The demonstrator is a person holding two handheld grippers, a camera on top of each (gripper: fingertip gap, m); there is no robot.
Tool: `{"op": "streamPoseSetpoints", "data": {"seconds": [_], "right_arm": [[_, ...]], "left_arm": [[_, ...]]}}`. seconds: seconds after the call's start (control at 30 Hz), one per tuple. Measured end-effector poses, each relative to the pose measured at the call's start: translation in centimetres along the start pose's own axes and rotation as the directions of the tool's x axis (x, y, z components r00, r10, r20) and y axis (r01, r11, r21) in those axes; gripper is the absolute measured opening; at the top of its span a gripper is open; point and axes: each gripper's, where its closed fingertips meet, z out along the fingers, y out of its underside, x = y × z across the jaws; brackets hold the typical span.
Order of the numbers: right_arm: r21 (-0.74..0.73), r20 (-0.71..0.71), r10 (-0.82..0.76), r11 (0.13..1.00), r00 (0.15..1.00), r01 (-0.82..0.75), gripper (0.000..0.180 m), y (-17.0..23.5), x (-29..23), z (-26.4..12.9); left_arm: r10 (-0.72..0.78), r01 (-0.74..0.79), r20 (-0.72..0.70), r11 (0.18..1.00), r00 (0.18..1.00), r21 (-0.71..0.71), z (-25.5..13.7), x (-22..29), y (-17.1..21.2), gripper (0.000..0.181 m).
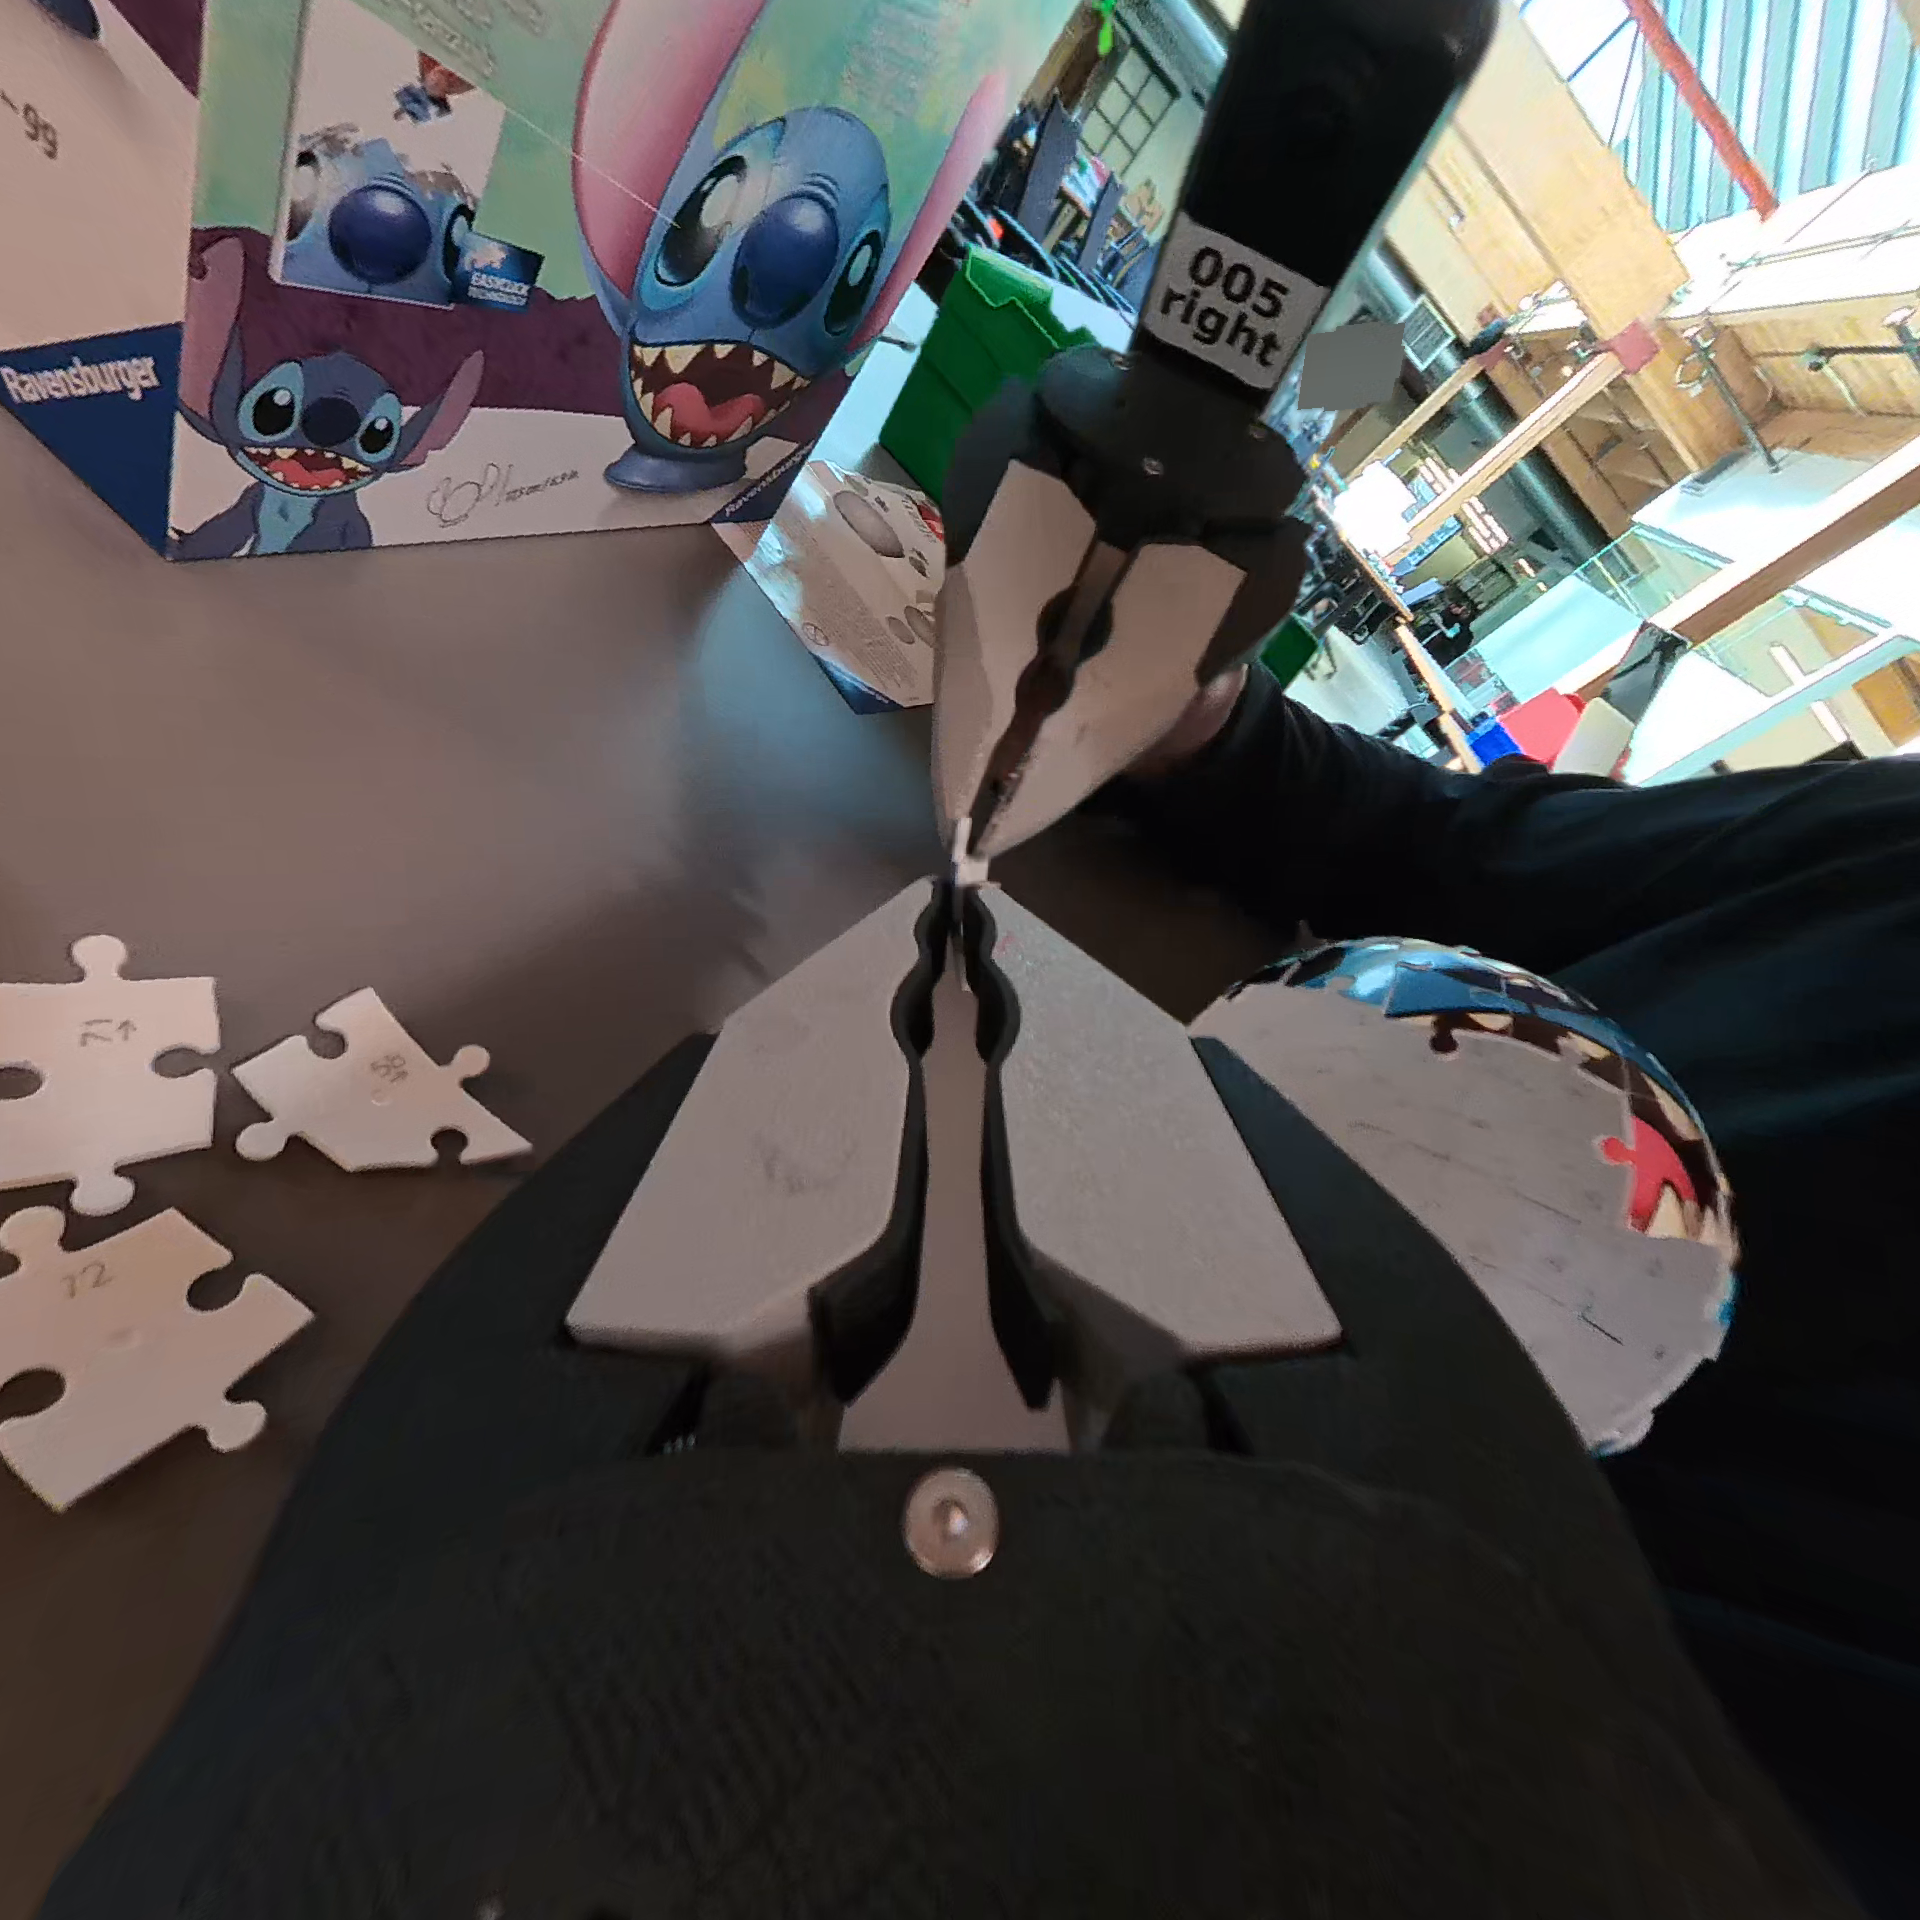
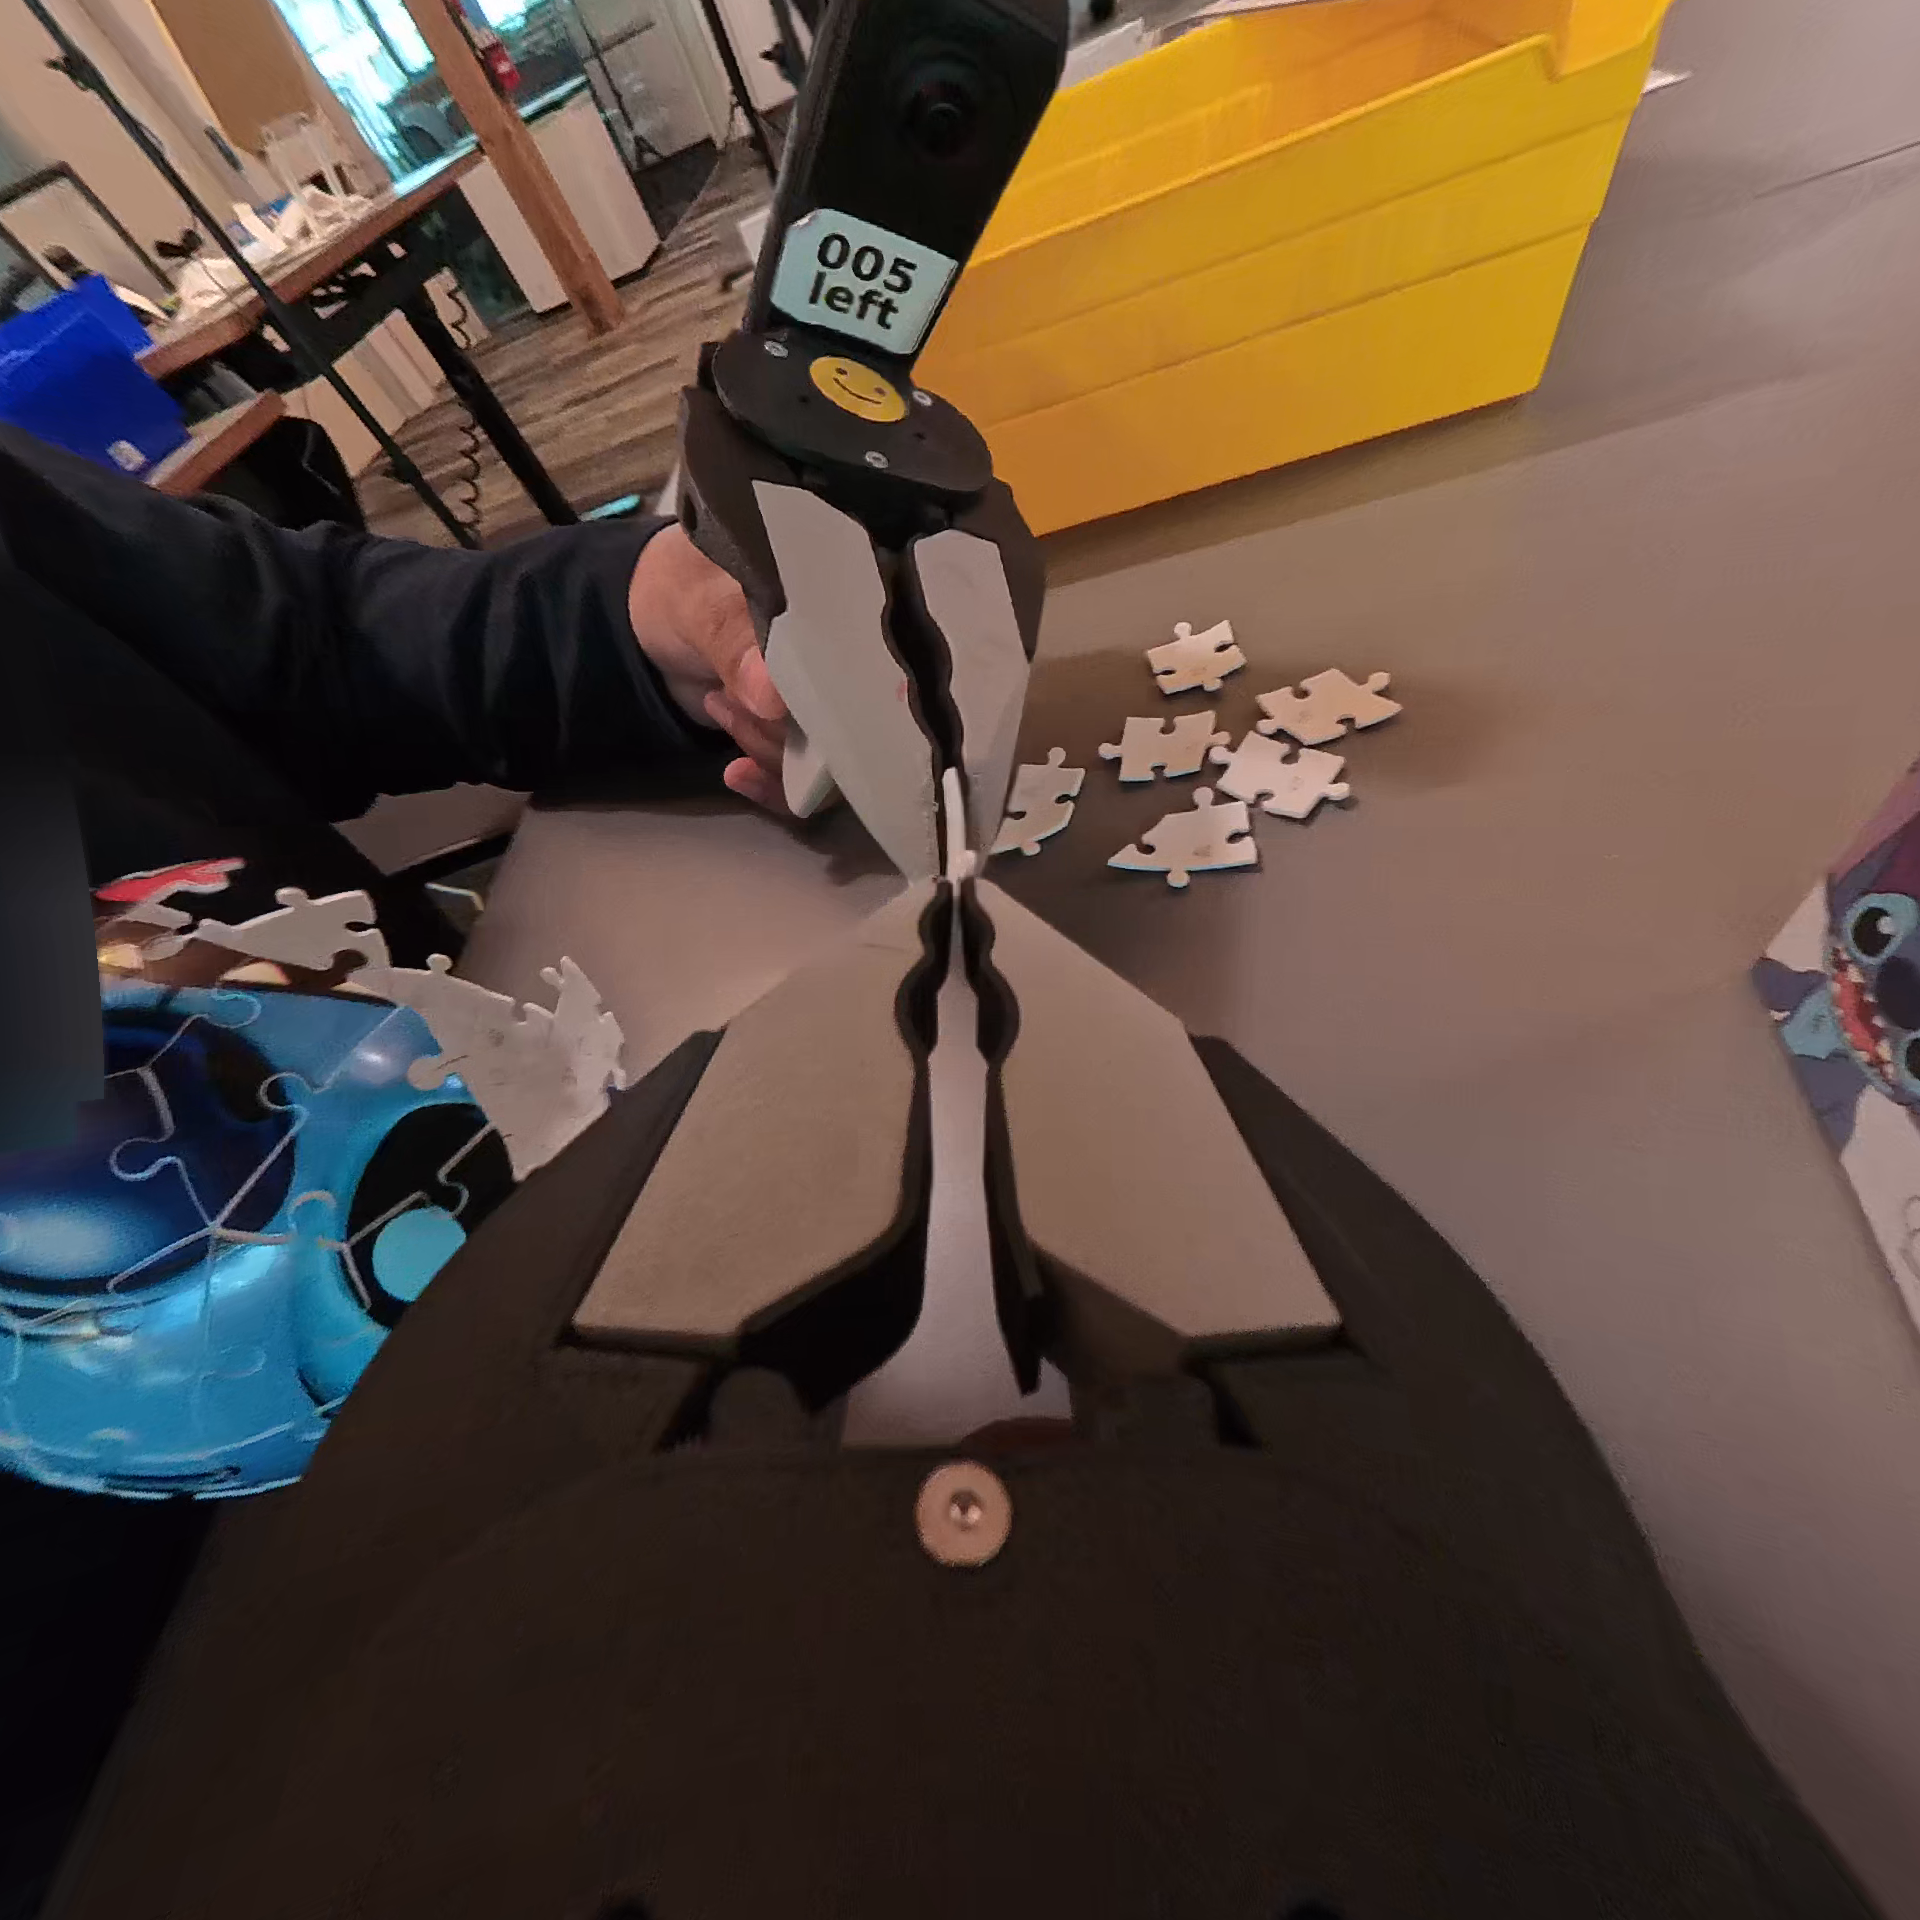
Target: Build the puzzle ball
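Observation:
My left gripper and right gripper meet tip to tip above the table. Each is shut on white puzzle piece material seen edge-on. A white strip runs deep between the right fingers. I cannot tell whether they hold one piece or two touching pieces. The right gripper also shows in the left wrist view, the left one in the right wrist view. The partly built blue puzzle ball rests by the person's dark sleeve, with its white inner side showing.
Several loose white pieces lie face down on the grey table. The puzzle box and a leaflet stand behind them. A yellow bin and a green bin sit farther back. My two grippers' fingertips are within a few centimetres of each other.

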Motion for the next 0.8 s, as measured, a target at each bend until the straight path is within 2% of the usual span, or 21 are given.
{"op": "streamPoseSetpoints", "data": {"seconds": [0.13, 0.5, 0.6, 0.8], "right_arm": [[-0.001, 0.045, 0.058, 0.998, 0.997, -0.058, 0.005, 0.0, -0.1, 0.2], [-0.041, 0.061, 0.053, 0.998, 0.997, -0.051, 0.000, 0.4, -0.3, 1.0], [-0.055, 0.071, 0.057, 0.997, 0.996, -0.053, 0.000, 0.6, -0.7, 0.8], [-0.090, 0.153, 0.004, 0.996, 0.988, 0.010, 0.000, 1.9, -3.2, -0.6]], "left_arm": [[0.024, -0.024, 0.015, 1.000, 1.000, -0.004, -0.2, 0.4, 0.3, 0.000], [0.080, -0.077, 0.071, 0.996, 0.994, -0.042, -0.1, -0.2, 0.8, 0.000], [0.043, -0.041, 0.048, 0.998, 0.998, -0.057, -0.1, 0.1, 1.1, 0.001], [0.003, 0.001, 0.085, 0.999, 0.996, -0.047, -3.2, 1.1, 1.9, 0.024]]}}
